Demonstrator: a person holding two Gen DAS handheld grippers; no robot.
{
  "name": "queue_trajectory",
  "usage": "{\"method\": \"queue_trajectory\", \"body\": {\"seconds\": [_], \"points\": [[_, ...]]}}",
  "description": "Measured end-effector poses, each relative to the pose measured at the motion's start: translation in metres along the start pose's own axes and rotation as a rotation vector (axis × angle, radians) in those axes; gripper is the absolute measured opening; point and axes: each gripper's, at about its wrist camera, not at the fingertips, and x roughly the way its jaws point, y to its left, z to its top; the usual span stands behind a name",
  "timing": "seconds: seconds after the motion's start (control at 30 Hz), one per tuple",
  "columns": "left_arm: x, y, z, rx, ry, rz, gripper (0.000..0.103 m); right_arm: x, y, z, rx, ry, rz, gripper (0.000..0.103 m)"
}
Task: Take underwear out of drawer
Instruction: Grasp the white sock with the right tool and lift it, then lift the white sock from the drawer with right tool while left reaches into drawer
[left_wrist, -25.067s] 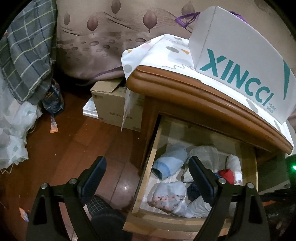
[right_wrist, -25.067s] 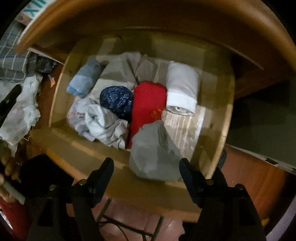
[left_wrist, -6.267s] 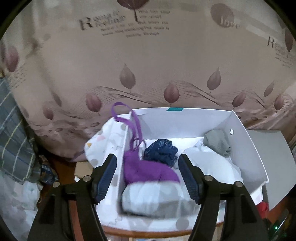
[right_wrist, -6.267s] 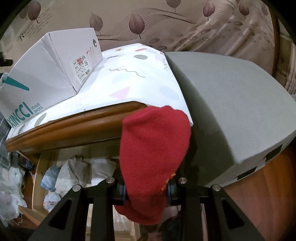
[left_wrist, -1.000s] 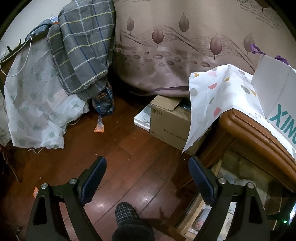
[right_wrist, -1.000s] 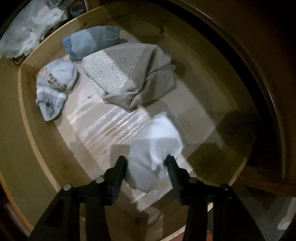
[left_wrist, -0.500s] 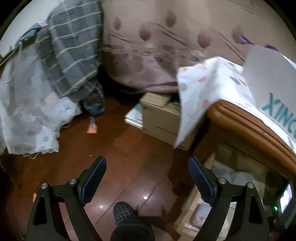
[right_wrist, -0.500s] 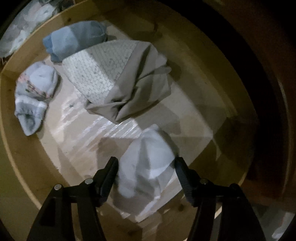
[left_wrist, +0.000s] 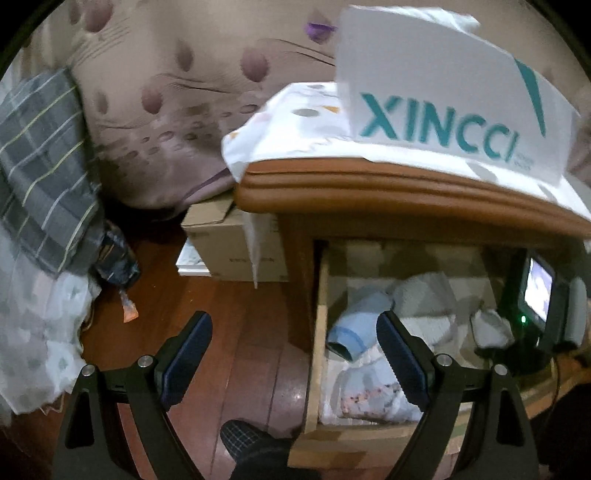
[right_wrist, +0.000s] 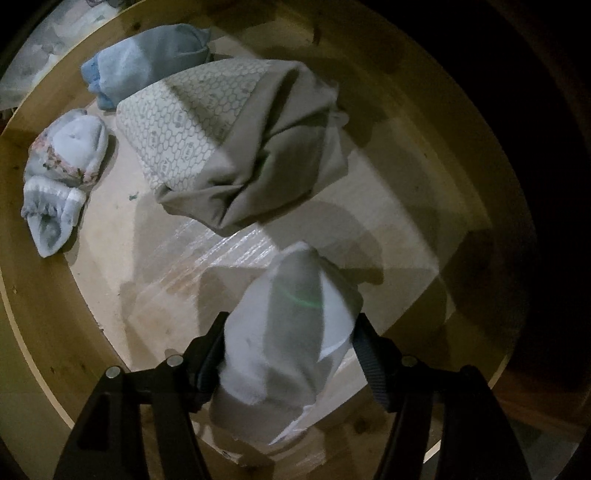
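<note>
**Down in the drawer: right gripper closing round a white roll**

Inside the open drawer (right_wrist: 44, 332), seen from the right wrist cam, the right gripper (right_wrist: 288, 354) points steeply down w/ a white rolled bundle of underwear (right_wrist: 291, 328) between its fingers. Jaws are closing; both pads look to be touching the bundle's sides, left pad at 9 o'clock of it, right pad at 3. Bundle sits toward the 6 o'clock edge of the drawer floor.

Other pieces in that view: a grey-beige folded piece w/ honeycomb print (right_wrist: 236, 147) near centre, at 12 o'clock from the white roll & apart from it; a blue roll (right_wrist: 144, 59) at 11 o'clock, touching the grey piece's upper edge; a pale floral bundle (right_wrist: 62, 173) at 9 o'clock, near the drawer wall.

Left wrist cam: left gripper (left_wrist: 291, 354) is wide open, nothing between the fingers, hanging over the wood floor (left_wrist: 207, 295) & the drawer's left edge. Wooden nightstand (left_wrist: 369, 188) sits at 1–3 o'clock, a patterned cloth (left_wrist: 288, 125) over its top & a white XINCCI box (left_wrist: 443, 92) on that. Cardboard carton (left_wrist: 229, 236) on the floor just left of the nightstand. Plaid fabric (left_wrist: 40, 155) at 9 o'clock.
</note>
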Motion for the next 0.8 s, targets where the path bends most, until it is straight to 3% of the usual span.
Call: {"method": "queue_trajectory", "body": {"seconds": [0.2, 0.3, 0.47, 0.6, 0.8], "points": [[0.006, -0.001, -0.002, -0.012, 0.037, -0.02, 0.089, -0.004, 0.01, -0.01, -0.022, -0.024, -0.024, 0.049], [0.008, 0.004, -0.002, -0.056, 0.059, -0.04, 0.089, -0.011, 0.019, -0.017, -0.033, -0.049, -0.066, 0.048], [0.014, 0.012, -0.004, -0.108, 0.097, -0.042, 0.089, -0.047, 0.02, -0.03, 0.002, -0.133, -0.066, 0.048], [0.02, 0.005, -0.006, -0.087, 0.135, -0.055, 0.089, -0.088, 0.013, -0.047, 0.117, -0.25, -0.032, 0.048], [0.025, -0.01, -0.012, -0.013, 0.166, -0.073, 0.089, -0.141, 0.0, -0.086, 0.393, -0.46, -0.011, 0.048]]}}
